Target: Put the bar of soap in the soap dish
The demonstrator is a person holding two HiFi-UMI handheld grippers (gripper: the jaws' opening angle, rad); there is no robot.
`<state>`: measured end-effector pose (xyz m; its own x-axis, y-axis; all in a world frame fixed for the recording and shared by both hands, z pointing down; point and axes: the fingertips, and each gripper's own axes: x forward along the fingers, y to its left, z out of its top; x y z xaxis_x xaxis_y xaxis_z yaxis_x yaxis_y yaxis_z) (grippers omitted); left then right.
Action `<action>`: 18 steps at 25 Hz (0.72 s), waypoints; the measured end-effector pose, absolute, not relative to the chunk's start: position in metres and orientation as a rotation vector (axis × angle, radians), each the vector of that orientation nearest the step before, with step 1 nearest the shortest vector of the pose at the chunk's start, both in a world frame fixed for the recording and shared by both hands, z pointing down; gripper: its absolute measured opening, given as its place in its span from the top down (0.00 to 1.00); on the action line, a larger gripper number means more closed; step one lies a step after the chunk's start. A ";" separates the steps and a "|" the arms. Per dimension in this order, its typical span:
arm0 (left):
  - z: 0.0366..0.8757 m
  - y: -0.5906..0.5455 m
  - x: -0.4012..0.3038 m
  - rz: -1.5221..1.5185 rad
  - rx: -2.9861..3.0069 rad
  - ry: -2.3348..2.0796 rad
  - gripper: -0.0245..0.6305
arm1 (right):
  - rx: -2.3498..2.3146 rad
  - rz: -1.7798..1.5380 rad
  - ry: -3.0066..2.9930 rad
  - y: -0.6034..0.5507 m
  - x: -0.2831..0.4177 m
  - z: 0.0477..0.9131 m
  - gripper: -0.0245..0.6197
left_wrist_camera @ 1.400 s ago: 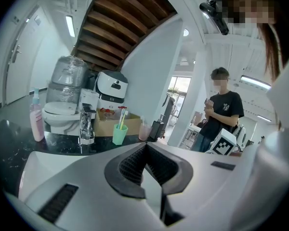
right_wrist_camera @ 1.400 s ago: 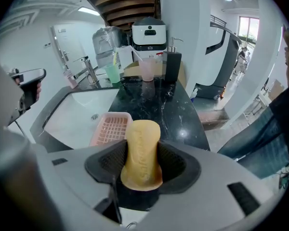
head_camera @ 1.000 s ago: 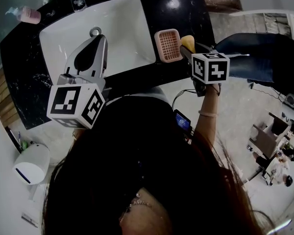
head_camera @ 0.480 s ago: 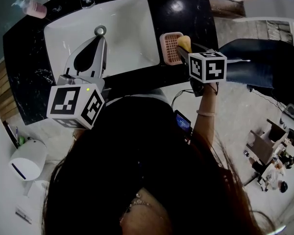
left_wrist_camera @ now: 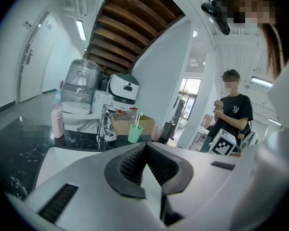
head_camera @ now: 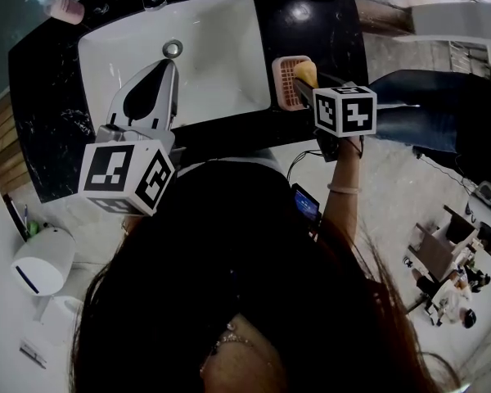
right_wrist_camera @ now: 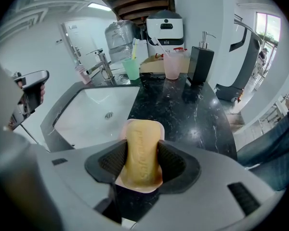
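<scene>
Yellow soap [right_wrist_camera: 140, 146], one bar, is pinched by the right tool [right_wrist_camera: 142, 163] over one pink dish [head_camera: 285, 84]; left tool [left_wrist_camera: 147, 162] pressed together.

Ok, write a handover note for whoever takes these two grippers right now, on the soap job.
Left gripper: jaws together, nothing in them, held over the sink.
Right gripper: shut on the bar of soap.
Soap dish: pink, on the black counter just right of the sink. The soap hangs right over it; I can't tell whether they touch.
Done: soap picked up and brought to the dish.
Left: lower it in, open the jaws, pull the gripper back.
</scene>
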<state>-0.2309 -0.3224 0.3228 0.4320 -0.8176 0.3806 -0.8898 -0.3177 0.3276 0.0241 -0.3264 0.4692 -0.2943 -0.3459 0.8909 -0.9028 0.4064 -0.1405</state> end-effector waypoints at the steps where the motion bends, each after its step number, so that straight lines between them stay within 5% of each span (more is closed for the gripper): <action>1: 0.323 -0.322 -0.232 0.195 2.199 -1.442 0.97 | 1.073 0.849 -1.836 -0.327 0.023 0.470 0.65; 18: 0.326 -0.322 -0.242 0.201 2.176 -1.473 0.97 | 1.061 0.939 -1.843 -0.323 0.006 0.488 0.65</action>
<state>-0.2418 -0.3219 0.3261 0.4038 -0.8280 0.3890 -0.9020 -0.2893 0.3205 0.0060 -0.3234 0.4885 -0.3337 -0.3149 0.8885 -0.9039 0.3744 -0.2067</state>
